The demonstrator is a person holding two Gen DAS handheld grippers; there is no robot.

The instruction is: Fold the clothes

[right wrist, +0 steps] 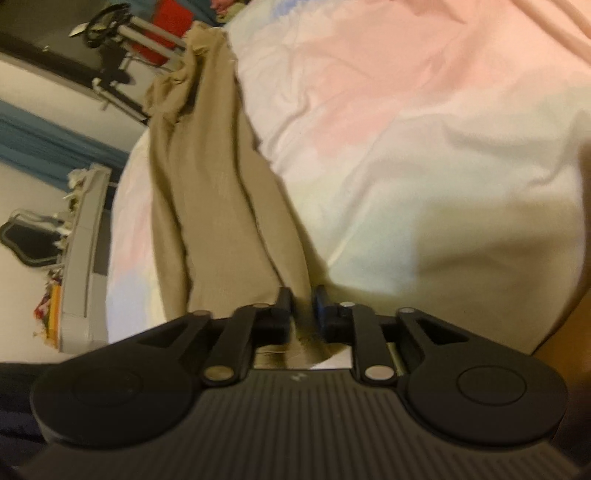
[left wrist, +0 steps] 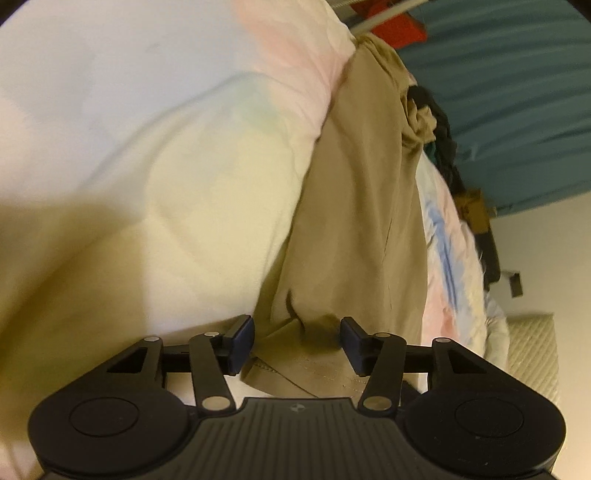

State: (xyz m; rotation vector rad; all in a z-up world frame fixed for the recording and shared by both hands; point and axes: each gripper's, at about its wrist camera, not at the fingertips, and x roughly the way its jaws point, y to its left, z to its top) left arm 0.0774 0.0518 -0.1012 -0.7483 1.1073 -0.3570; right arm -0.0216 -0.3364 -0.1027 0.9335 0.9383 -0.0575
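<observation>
A pair of tan trousers (left wrist: 354,206) lies stretched out along a bed with a pastel pink, yellow and blue cover (left wrist: 184,166). My left gripper (left wrist: 297,334) is open, its fingers either side of the hemmed near end of the trousers, not closed on it. In the right wrist view the same trousers (right wrist: 214,206) run away from me across the cover (right wrist: 406,129). My right gripper (right wrist: 303,306) is nearly closed and pinches a fold of the tan fabric at the near end.
A teal curtain (left wrist: 517,92) hangs at the far right, with dark clothes (left wrist: 448,147) piled at the bed's far edge. A red item (right wrist: 170,29) and a metal frame (right wrist: 122,55) stand beyond the bed. A grey shelf (right wrist: 81,251) with clutter is on the left.
</observation>
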